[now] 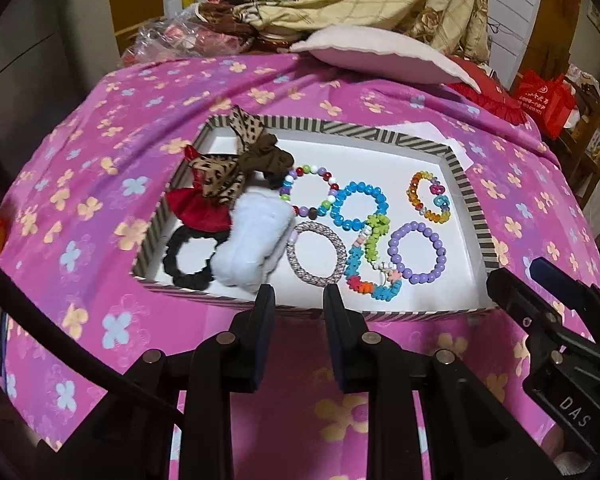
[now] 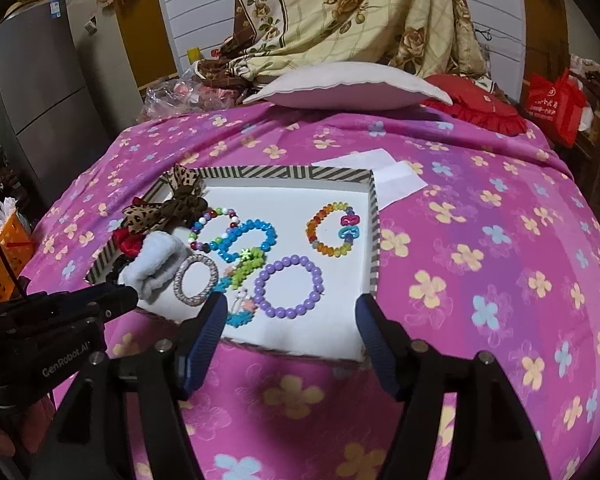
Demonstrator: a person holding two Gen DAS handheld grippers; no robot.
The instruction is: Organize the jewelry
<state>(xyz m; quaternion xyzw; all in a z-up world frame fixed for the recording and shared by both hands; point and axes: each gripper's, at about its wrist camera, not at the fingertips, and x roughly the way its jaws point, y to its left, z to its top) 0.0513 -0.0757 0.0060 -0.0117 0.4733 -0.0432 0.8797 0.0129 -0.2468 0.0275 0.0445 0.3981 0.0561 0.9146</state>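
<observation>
Hovering over the striped box [image 1: 464, 184] (bracelets sorted inside), both tongs, left [image 1: 298, 300] and right [image 2: 290, 312], stand open, empty; next, choose a piece.

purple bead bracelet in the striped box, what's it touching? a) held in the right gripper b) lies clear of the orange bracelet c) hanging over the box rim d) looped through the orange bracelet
b: the purple bead bracelet lies flat on the white box floor, with bare floor between it and the orange bracelet.
</observation>
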